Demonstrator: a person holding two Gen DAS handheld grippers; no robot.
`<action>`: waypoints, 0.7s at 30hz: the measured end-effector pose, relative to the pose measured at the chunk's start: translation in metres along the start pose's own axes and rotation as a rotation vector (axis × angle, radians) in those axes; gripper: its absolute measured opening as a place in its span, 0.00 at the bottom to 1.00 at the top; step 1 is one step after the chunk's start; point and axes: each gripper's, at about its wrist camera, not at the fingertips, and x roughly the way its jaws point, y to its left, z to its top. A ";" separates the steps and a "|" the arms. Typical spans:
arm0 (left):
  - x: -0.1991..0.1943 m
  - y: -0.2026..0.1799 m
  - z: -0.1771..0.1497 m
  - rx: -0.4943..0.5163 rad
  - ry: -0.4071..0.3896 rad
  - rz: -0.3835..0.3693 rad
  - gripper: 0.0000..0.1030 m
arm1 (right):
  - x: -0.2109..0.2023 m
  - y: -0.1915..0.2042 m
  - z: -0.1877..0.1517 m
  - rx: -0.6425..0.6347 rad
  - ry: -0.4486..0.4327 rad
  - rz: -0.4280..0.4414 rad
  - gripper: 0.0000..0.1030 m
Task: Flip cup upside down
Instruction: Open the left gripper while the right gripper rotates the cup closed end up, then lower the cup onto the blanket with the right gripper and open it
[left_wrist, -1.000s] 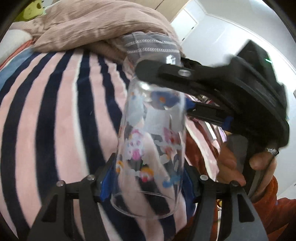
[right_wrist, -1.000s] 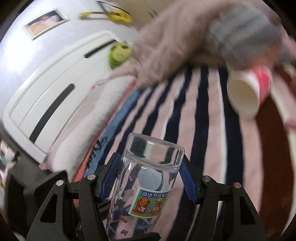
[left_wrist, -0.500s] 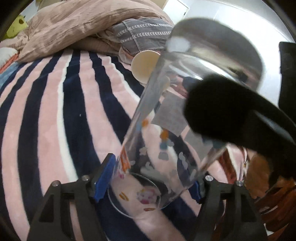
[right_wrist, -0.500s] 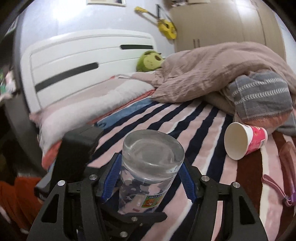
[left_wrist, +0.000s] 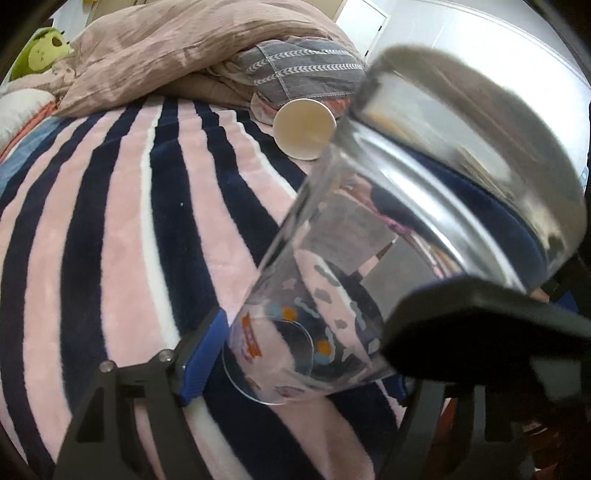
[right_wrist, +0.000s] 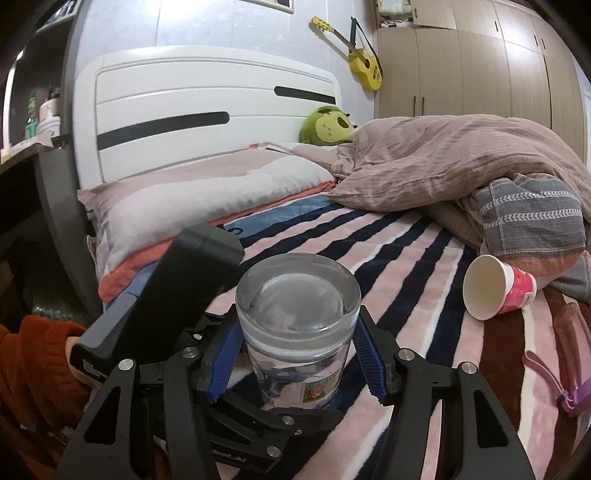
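Observation:
A clear glass cup (left_wrist: 332, 314) with cartoon prints is held over the striped blanket, thick base up and mouth down. My left gripper (left_wrist: 303, 354) is shut on its lower part near the mouth. My right gripper (right_wrist: 297, 354) sits around its upper part near the thick base (right_wrist: 297, 295); its blue pads (right_wrist: 369, 363) stand a little apart from the glass. In the left wrist view the cup tilts to the right and the right gripper's black finger (left_wrist: 480, 325) crosses in front of it.
A paper cup (right_wrist: 495, 291) lies on its side on the pink and navy striped blanket (left_wrist: 110, 240), by a grey cushion (right_wrist: 532, 218) and a brown duvet (right_wrist: 443, 158). A pillow (right_wrist: 192, 203) and white headboard (right_wrist: 207, 110) are behind. A purple strap (right_wrist: 569, 391) lies at right.
The glass cup has turned from lying tilted to base up, mouth down. Both grippers rotated with it, and the right gripper's view swung level with the bed.

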 end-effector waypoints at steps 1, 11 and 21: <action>0.001 0.001 0.002 -0.005 0.001 -0.006 0.74 | 0.000 0.000 0.000 0.000 0.003 -0.001 0.53; -0.024 -0.016 -0.002 0.035 -0.009 -0.003 0.85 | -0.004 -0.004 0.009 0.025 0.006 0.005 0.64; -0.059 -0.035 0.003 0.090 -0.065 0.040 0.87 | -0.020 -0.007 0.019 0.053 -0.025 0.011 0.70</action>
